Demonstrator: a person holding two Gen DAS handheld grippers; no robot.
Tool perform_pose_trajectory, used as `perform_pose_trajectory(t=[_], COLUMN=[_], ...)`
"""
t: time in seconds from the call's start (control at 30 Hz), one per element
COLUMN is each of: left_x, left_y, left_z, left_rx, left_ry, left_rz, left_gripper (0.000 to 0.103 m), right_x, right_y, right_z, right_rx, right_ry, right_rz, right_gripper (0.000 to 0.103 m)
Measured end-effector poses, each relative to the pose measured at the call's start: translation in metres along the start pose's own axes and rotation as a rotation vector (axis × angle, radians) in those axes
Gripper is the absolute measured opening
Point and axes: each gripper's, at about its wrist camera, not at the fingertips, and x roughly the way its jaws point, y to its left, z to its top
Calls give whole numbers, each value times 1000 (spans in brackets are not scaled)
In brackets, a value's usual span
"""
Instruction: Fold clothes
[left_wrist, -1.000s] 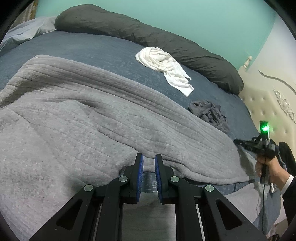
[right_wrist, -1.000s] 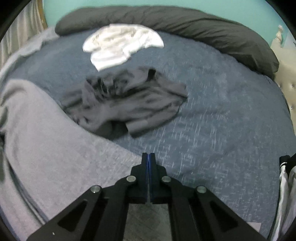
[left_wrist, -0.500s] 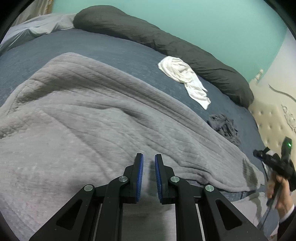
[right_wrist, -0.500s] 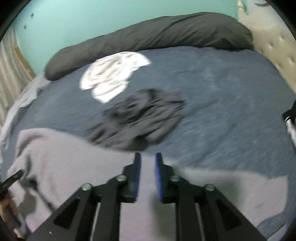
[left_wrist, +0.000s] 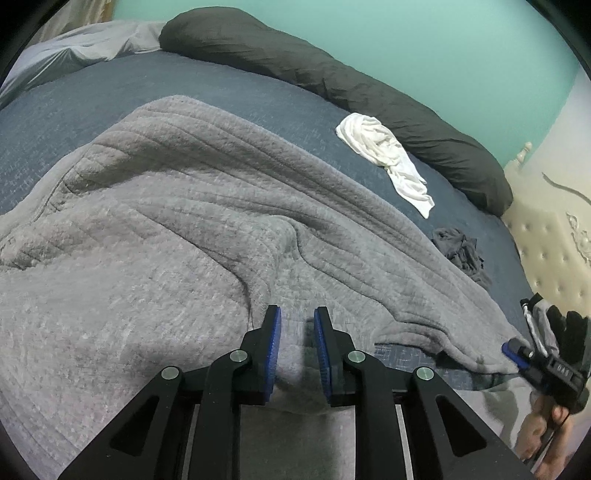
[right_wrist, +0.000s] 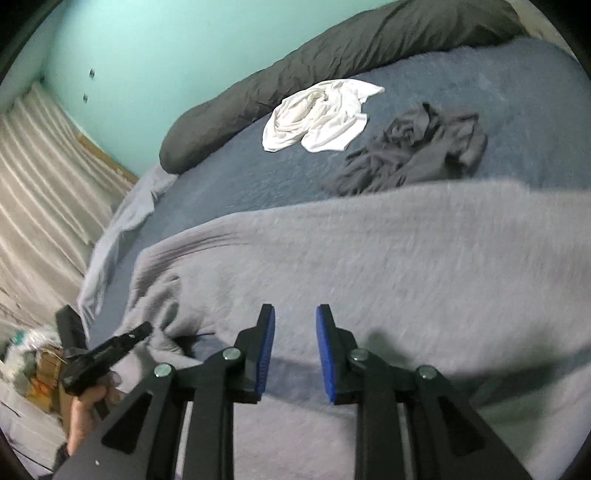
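Lying under left gripper (left_wrist: 297, 317), opening: grey blanket (left_wrist: 177, 229).

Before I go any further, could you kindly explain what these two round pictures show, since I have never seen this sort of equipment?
There is no robot here. A person holds a hand tool in each hand, and each tool ends in two black fingers with blue pads. A small wide-angle camera sits on each tool and looks along its fingers, which is why the pictures are round and bent.

One picture comes from the left gripper, the other from the right gripper. Each also catches the other tool off to the side.

Both look down on a bed with a blue cover. A large grey blanket is spread over the near part. Beyond it lie a crumpled white garment and a crumpled dark grey garment, and a long dark pillow runs along the green wall.

Nothing is held: both pairs of fingers are opening above the blanket, with nothing between them.
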Motion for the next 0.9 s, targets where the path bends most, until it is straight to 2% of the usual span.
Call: perform_pose_trajectory(t=[0.07,0.13,0.2,0.37,0.47,0.6,0.67,0.77,0.83,0.9], left_x=[-2,-3,-5,4,8,12,14,13,14,13], left_y=[-2,-6,-11,-29,-34,-34,-31,-28,-27,-25], left_z=[0,0,0,-7,-11,-15,-16,-17,-17,-16], left_rx=[9,16,28,105,145,171,170,170,166,161], left_ry=[-3,-6,-9,25,40,60,68,72,77,75], left_rz=[-11,-25,-32,-20,8,21,19,11,3,-5], left_gripper=[26,38,43,47,47,46,46,43,25,19], right_x=[0,3,10,30,41,56,62,71,75,76], right_y=[-2,-2,0,10,16,22,25,27,28,30], right_z=[-9,-15,-17,-18,-18,-21,-22,-24,-25,-25], right_rx=[40,63,70,65,61,70,84,123,135,134], right_ry=[-6,1,10,37,57,103,118,143,151,154], right_rz=[7,4,-1,17,34,62,79,118,130,129], right_gripper=[23,23,23,23,32,37,42,44,45,45])
